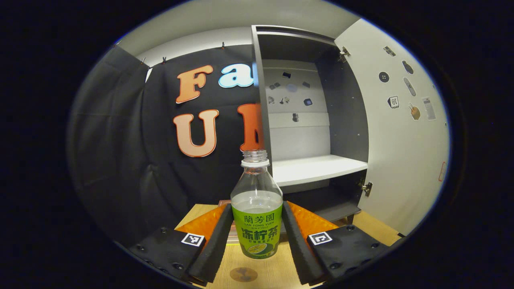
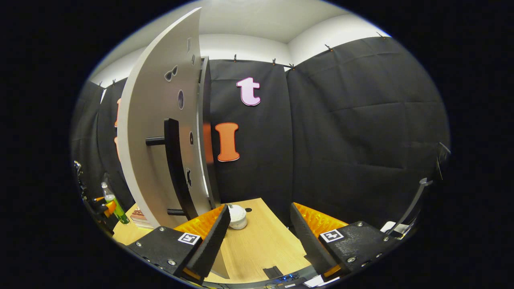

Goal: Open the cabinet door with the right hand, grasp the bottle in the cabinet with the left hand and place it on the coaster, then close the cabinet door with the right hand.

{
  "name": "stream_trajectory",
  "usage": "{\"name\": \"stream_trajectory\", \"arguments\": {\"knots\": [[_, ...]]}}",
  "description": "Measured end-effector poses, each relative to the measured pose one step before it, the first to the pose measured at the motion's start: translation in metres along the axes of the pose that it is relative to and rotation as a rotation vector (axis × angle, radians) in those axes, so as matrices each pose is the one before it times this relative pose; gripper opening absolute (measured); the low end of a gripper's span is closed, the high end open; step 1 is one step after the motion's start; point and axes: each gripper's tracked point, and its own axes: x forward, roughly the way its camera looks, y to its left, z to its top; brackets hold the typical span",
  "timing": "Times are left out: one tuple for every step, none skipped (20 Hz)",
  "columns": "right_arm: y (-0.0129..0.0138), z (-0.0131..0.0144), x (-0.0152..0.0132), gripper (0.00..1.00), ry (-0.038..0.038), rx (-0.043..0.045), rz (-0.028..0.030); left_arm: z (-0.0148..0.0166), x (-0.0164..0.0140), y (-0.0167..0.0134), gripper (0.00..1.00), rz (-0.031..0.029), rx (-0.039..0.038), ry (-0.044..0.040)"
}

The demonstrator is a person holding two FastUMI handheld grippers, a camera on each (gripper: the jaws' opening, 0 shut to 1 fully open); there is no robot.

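A capless clear bottle [image 1: 257, 208], part-filled and green-labelled, is being pinched upright by the left gripper [image 1: 257, 241]; the right gripper [image 2: 260, 237] is being held spread.

Light wooden table [image 1: 277, 271]. Round brown coaster [image 1: 243, 274] lies between the left tongs' [image 1: 257, 237] fingers. Small white object [image 2: 237, 217] ahead of the right tongs [image 2: 261, 237], just beyond the left finger; stacked items [image 2: 140, 216] farther left.

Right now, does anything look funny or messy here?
One thing: the bottle in the left gripper has no cap, so the drink could slosh out. Nothing looks spilled. The cabinet door hangs open, but that is part of the job.
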Motion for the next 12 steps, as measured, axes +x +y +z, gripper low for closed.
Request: {"name": "stream_trajectory", "arguments": {"knots": [[-0.00119,-0.0015,-0.00054,0.99,0.00425,-0.0016,-0.00344,-0.01345,-0.0035,0.00852,0.8,0.00753,-0.00969,0.01157],[-0.00094,-0.00126,-0.00013,0.93,0.00594,-0.00232,-0.00576,-0.01228,-0.00183,0.00648,0.78,0.01005,-0.00558,0.00889],[-0.00216,-0.00013,-0.00092,0.93,0.00465,-0.00067,-0.0055,-0.01327,-0.00119,0.0061,0.78,0.01105,0.00044,0.01231],[-0.00161,-0.00043,-0.00146,0.93,-0.00075,0.00249,-0.0074,-0.01211,0.00034,0.00493,0.78,0.00775,0.00157,0.00988],[-0.00245,0.00028,0.00058,0.93,-0.00348,0.00113,-0.01044,-0.01043,0.00041,0.00511,0.8,0.00565,-0.00231,0.0076],[-0.00155,-0.00147,-0.0015,0.93,-0.00076,0.00124,-0.01136,-0.01241,0.00027,0.00337,0.8,0.00374,-0.00677,0.01195],[-0.0018,-0.00359,-0.00113,0.93,0.00593,0.00438,-0.00765,-0.01163,0.00208,0.00249,0.8,0.00296,-0.00905,0.01303],[0.00086,-0.00475,-0.00054,0.93,0.01187,0.00731,-0.00184,-0.01228,0.00282,0.00304,0.8,0.01006,-0.0067,0.0161],[0.00093,-0.00423,0.00128,0.93,0.01133,0.00535,-0.00175,-0.00939,0.00278,0.00281,0.8,0.00928,-0.00583,0.00884],[0.00084,-0.00371,0.00106,0.93,0.01072,-0.00009,-0.00269,-0.00787,0.00408,0.00152,0.8,0.00784,-0.00617,0.00494],[0.00071,-0.00126,-0.00015,0.93,0.00785,-0.00545,-0.00302,-0.00935,0.00478,0.00177,0.8,0.00924,-0.00371,0.00609],[0.00102,-0.00163,-0.00022,0.93,0.00535,-0.00883,-0.00159,-0.00793,0.00521,0.00302,0.8,0.01166,0.00034,0.00564]]}}
